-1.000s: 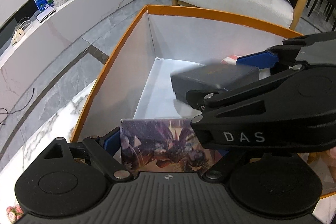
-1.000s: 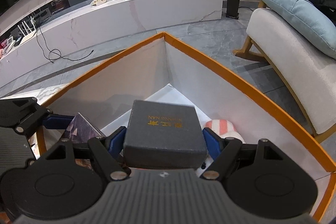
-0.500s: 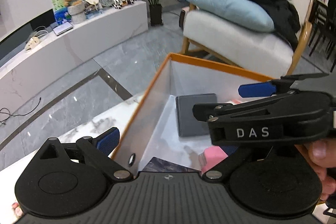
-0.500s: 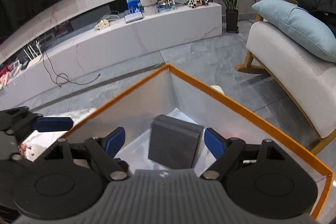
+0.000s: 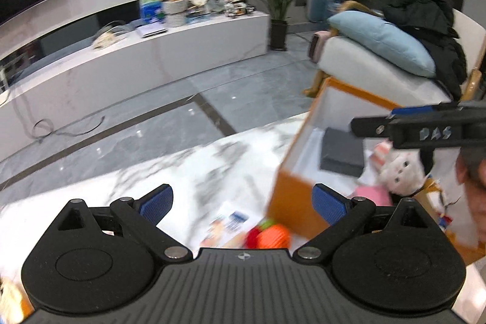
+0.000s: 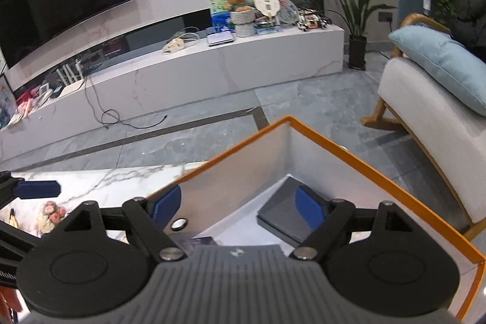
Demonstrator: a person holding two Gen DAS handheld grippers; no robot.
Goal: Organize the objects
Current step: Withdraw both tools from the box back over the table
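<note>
Room: marble-topped table (image 5: 188, 169) in a living room, grey tiled floor beyond, a long white TV bench (image 6: 212, 66) and an armchair (image 6: 425, 99) behind.
Orange box (image 6: 358, 160): stands at the table's right side, its far corner close to the table's far edge; white inside.
Grey case (image 6: 282, 217): lies flat on the box floor near the far corner, free of any grip.
Other contents: a white plush toy (image 5: 401, 169) and something pink lie nearer the box's front wall.
Right gripper (image 6: 237, 208): above the box, pads apart, nothing between them.
Left gripper (image 5: 243, 202): spread wide and empty, over the table just left of the box.
Still loose: a red-and-orange toy (image 5: 267, 236) and a printed card (image 5: 227, 220) lie by the box's left wall.
Step in hand, as I judge it: fetch the toy next; come down over it from the left, pads either side, and squeeze gently.
Edges and room: the box wall is touching or nearly touching the toy, so the right finger has little gap; leftward the tabletop is open.
</note>
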